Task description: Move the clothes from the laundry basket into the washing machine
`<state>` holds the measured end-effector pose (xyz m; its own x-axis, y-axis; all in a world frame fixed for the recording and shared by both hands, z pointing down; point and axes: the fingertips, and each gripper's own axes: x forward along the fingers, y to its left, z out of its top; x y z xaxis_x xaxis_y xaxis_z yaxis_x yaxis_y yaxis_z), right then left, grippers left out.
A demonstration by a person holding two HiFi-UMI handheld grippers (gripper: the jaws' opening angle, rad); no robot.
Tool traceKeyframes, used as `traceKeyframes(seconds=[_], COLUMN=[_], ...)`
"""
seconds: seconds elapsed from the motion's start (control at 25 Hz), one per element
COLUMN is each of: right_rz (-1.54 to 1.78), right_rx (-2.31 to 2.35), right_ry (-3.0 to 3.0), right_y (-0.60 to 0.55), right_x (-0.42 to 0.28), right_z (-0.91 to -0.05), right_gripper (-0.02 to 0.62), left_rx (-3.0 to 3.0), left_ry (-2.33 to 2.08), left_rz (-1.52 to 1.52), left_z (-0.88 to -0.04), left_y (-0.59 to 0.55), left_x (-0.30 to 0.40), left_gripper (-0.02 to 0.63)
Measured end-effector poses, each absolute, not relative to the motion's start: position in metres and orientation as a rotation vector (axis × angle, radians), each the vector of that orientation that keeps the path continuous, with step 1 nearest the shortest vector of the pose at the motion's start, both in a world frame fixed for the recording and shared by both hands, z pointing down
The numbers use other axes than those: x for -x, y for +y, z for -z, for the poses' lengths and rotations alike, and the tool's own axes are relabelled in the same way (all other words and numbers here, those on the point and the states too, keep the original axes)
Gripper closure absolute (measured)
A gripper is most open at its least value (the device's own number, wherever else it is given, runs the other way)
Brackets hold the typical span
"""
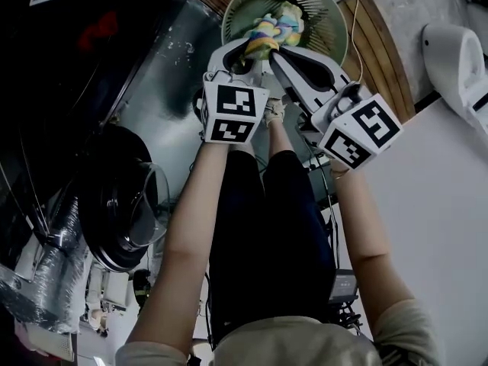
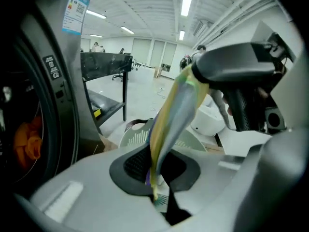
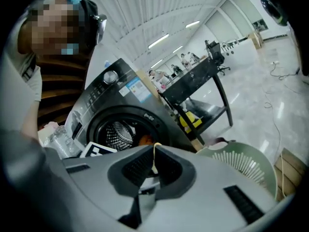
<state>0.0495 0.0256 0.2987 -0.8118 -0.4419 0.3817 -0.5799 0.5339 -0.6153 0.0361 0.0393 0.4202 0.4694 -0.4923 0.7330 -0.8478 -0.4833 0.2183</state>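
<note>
Bare arms (image 1: pixel 191 227) reach away from the head camera toward twelve o'clock, and each hand holds a tool. The left gripper (image 1: pixel 248 58) and the right gripper (image 1: pixel 282 56) meet at their tips over the green laundry basket (image 1: pixel 335 21), which sits at twelve o'clock. Both are squeezed shut on one striped cloth (image 1: pixel 273 30), yellow and blue. The left one pinches its low end and the right one pinches its top. That way the cloth is pulled long between them and does not drag. It is just above the basket, not in the washing machine (image 1: pixel 152 75) yet. The machine stands at nine o'clock with its round door (image 1: pixel 126 204) swung open, ready for clothes. Inside the drum lies something orange (image 2: pixel 26 141). I think the cloth must go over to that hole next.
</note>
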Motion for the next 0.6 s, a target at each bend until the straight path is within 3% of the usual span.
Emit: traceKeyframes(seconds=[0.28, 0.48, 0.52, 0.56, 0.6], right_rz=[-1.093, -1.241, -1.290, -1.340, -1.390], right_rx=[-0.912, -0.964, -0.963, -0.953, -0.938], right_ry=[-2.350, -2.162, -2.130, -2.097, -2.061], right_y=[0.033, 0.035, 0.036, 0.038, 0.041], right_x=[-0.061, -0.057, -0.055, -0.052, -0.048], right_z=[-0.406, -0.489, -0.505, -0.520, -0.534], right_gripper=[0.583, 0.576, 0.522, 0.422, 0.397], left_rx=[-1.994, -1.954, -1.949, -1.944, -1.939], left_ry=[-1.251, -1.323, -1.334, -1.344, -1.355], left_rz=[-0.854, -0.844, -0.841, -0.837, -0.833], left_z=[-0.426, -0.412, -0.410, -0.409, -0.409], left_y=[0.051, 0.061, 0.062, 0.063, 0.063], left_x=[0.029, 0.069, 0.073, 0.077, 0.080], left_gripper=[0.578, 0.578, 0.578, 0.578, 0.578])
